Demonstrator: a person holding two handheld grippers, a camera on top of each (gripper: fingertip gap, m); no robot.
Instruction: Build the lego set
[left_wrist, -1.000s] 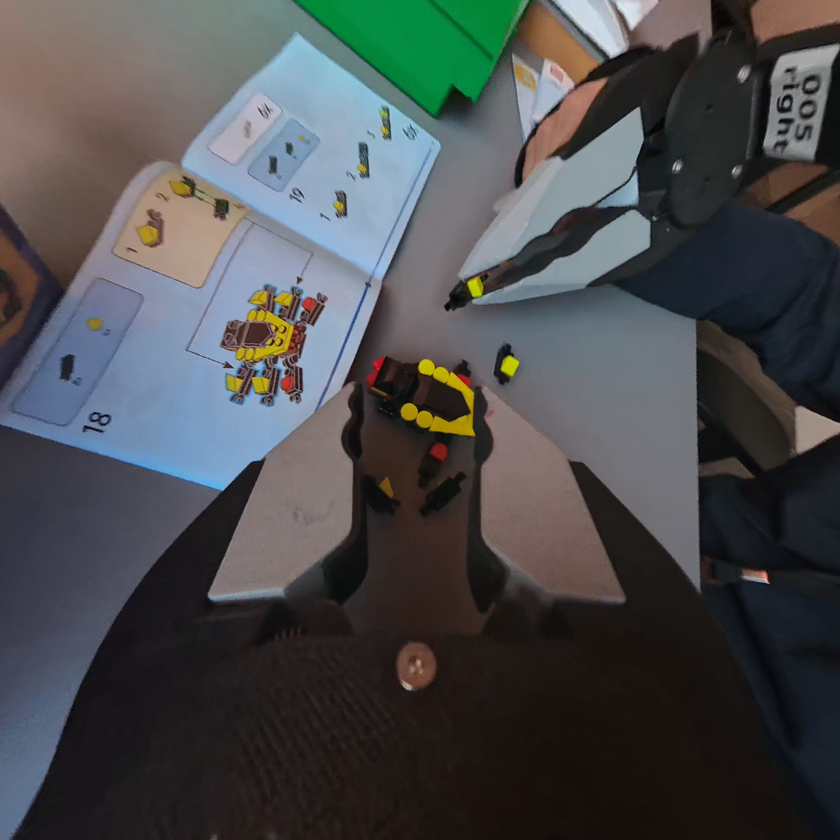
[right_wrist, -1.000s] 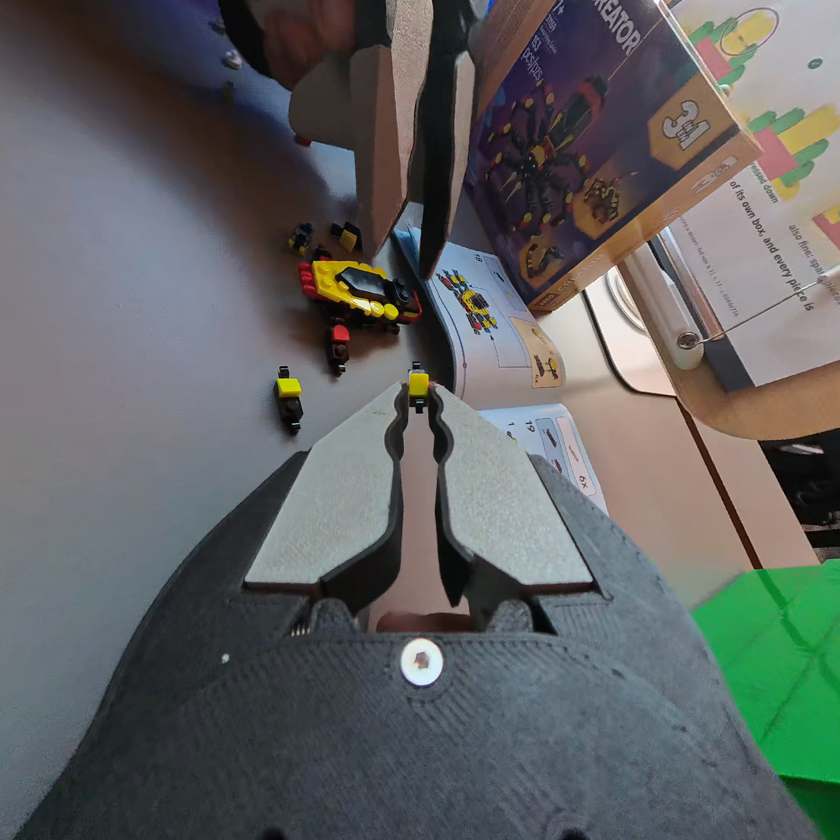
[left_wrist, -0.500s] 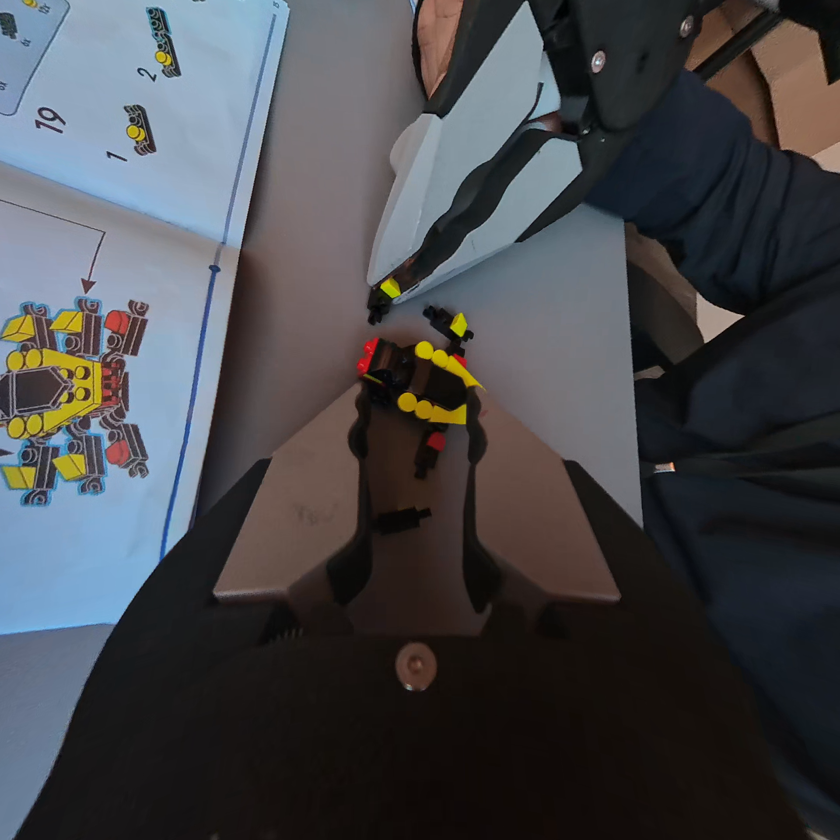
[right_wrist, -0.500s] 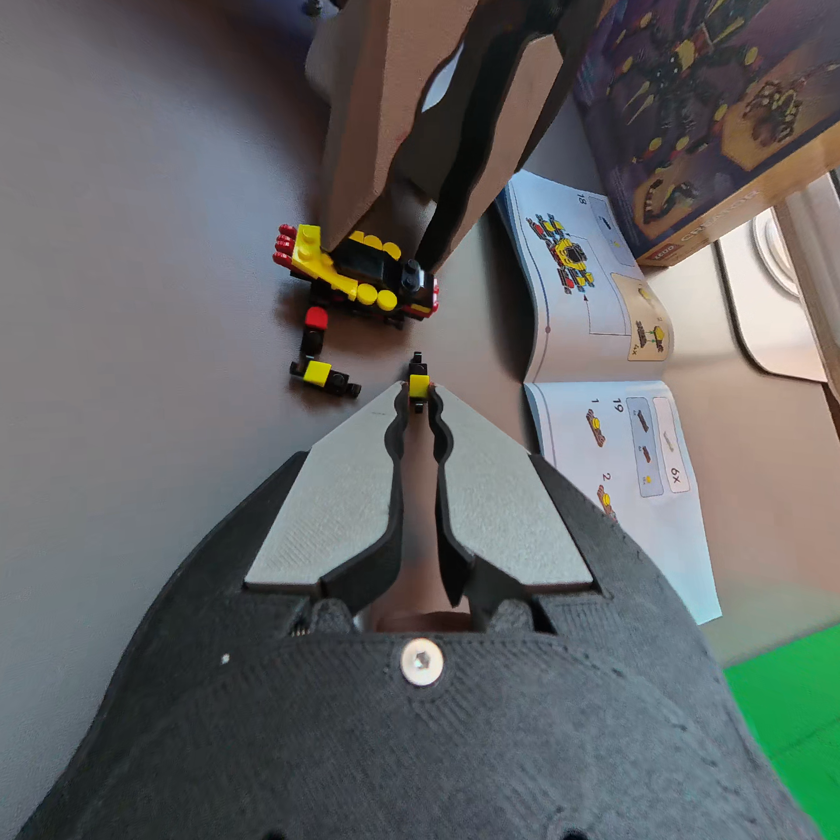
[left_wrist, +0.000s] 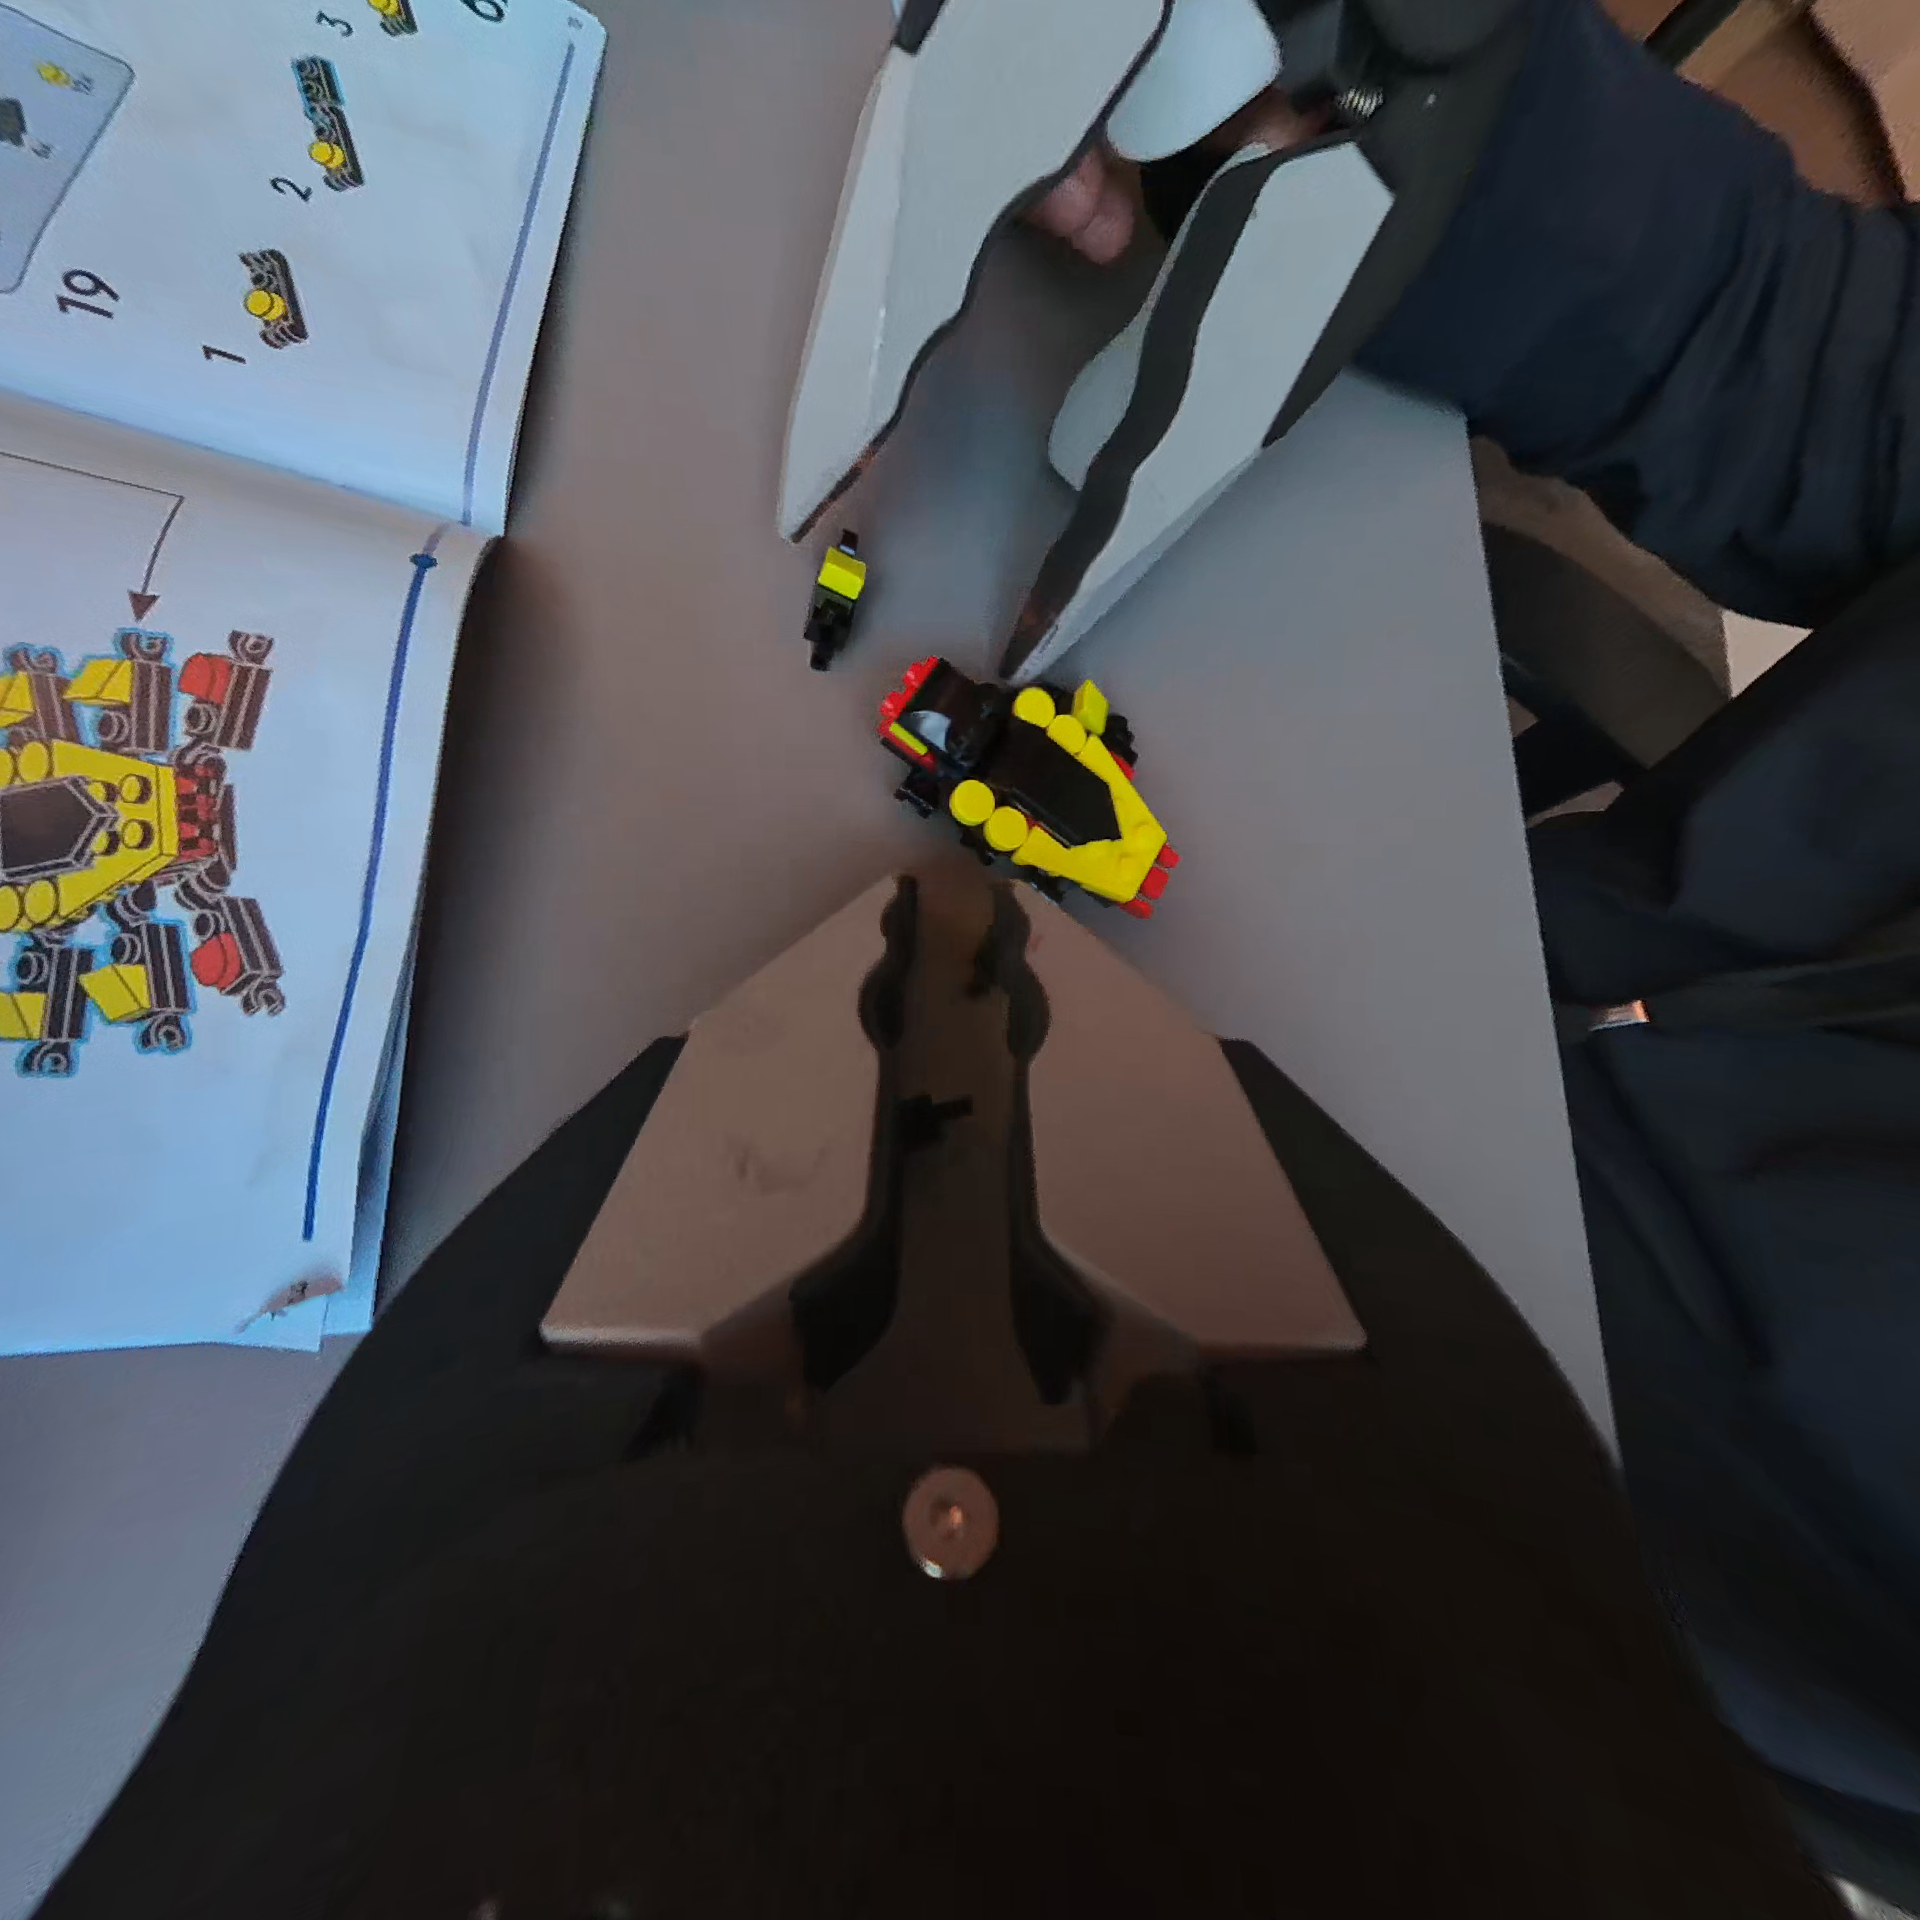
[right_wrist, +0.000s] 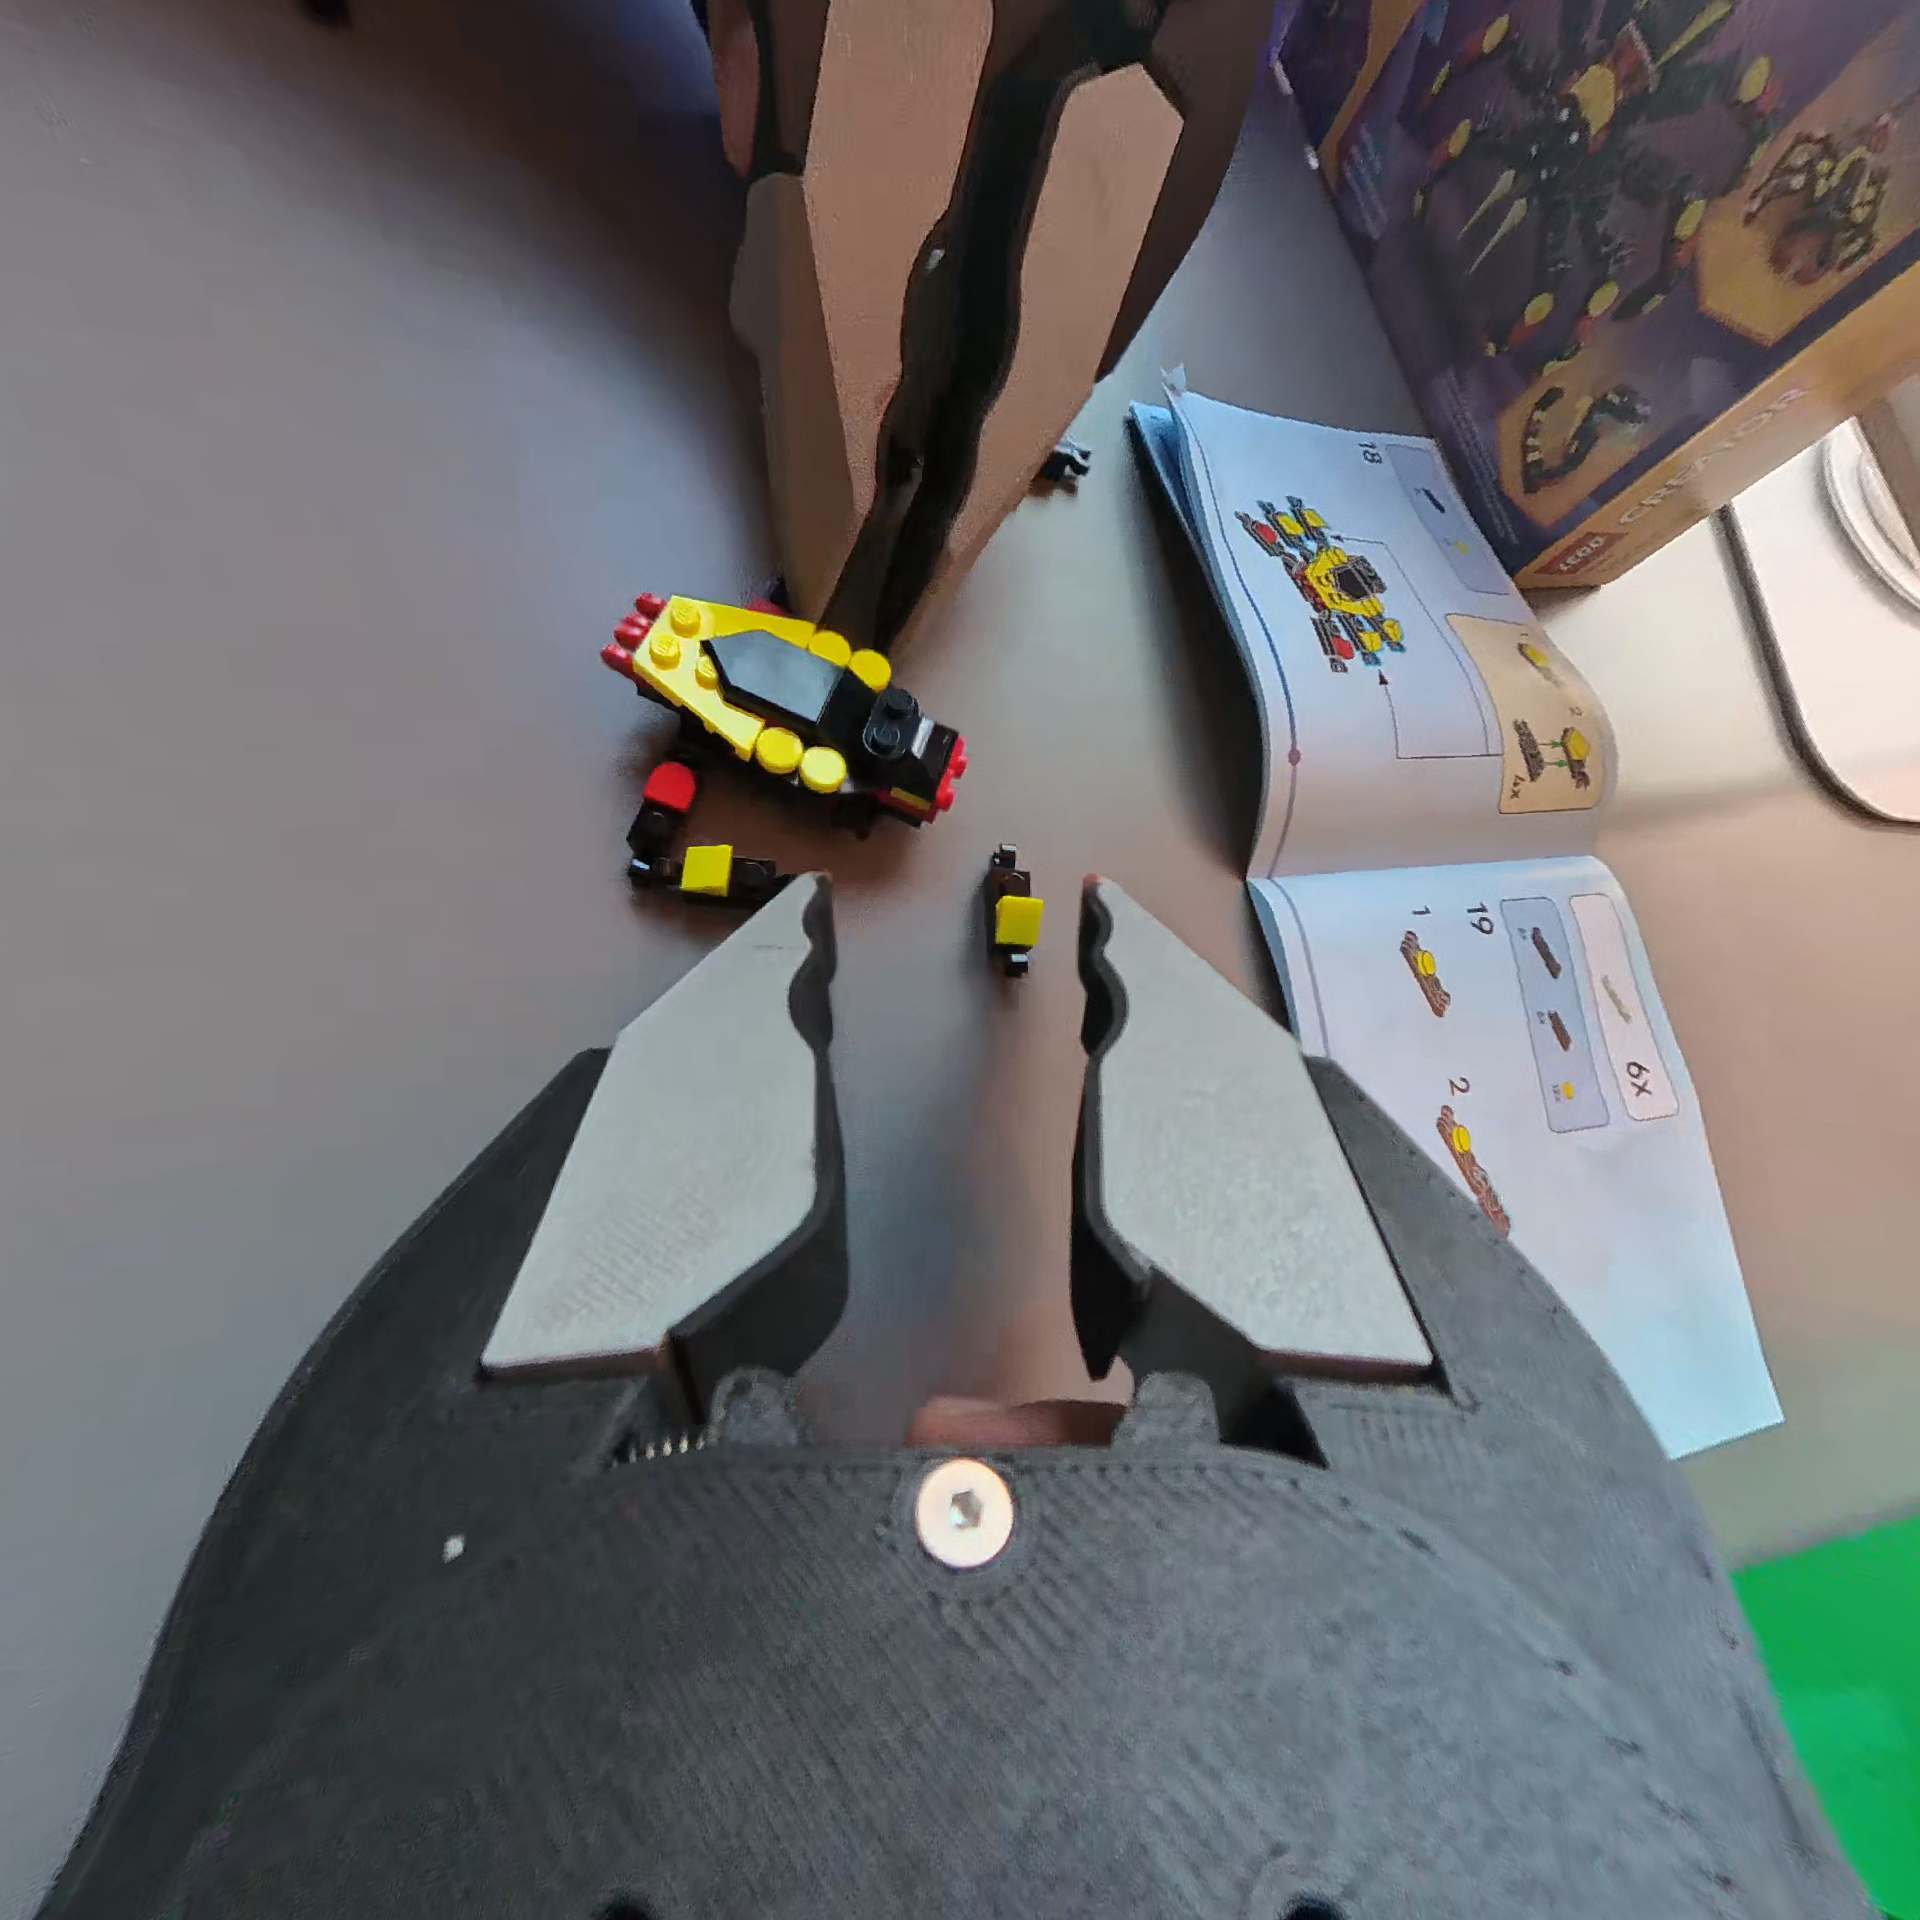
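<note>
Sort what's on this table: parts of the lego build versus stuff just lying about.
Job:
- spider body
- yellow-black leg piece
- second leg piece
- instruction booklet

Lying about:
- set box
- green sheet

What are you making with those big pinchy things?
A person is building a small toy from bricks, using tongs in each hand. The yellow, black and red body sits on the grey table, beside an open instruction booklet. The right tongs are open, with a little yellow-and-black piece lying loose between the tips. The left tongs hover near the body, nearly closed.
</note>
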